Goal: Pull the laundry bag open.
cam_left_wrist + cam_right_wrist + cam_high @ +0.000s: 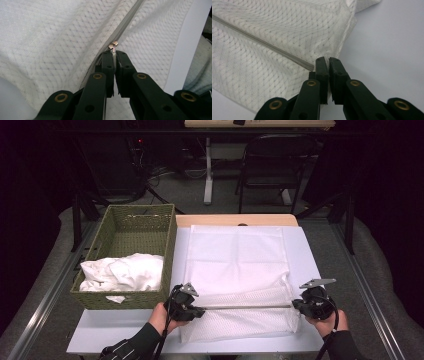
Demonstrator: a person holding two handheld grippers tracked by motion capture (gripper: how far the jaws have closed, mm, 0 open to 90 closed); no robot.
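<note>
High view: a white mesh laundry bag (235, 270) lies flat on the white counter (307, 255), its near end w/ a grey zipper (250, 307) running straight across btwn the two tools. Left tool (197, 310) sits at the zipper's left end, right tool (299, 306) at the bag's right edge; each is held in a hand, dark sleeves coming in from the bottom. A green woven basket (110, 227) stands just left of the bag, touching or nearly touching its edge, w/ crumpled white cloth (122, 272) piled in its near half. Beyond the counter: a dark folding chair (272, 165) and a table leg on the floor.

Left tool view: jaws of the left tool (115, 53) are clenched on the zipper pull; the small metal slider (113, 45) sits right at the tips, a pale tab pinched btwn them. Zipper (130, 18) runs away up-right over the mesh.

Right tool view: right tool (327, 61) is clenched on the bag's corner fabric, just beside the zipper's end (310, 67). Mesh (262, 50) spreads to the left, bare counter to the right.
</note>
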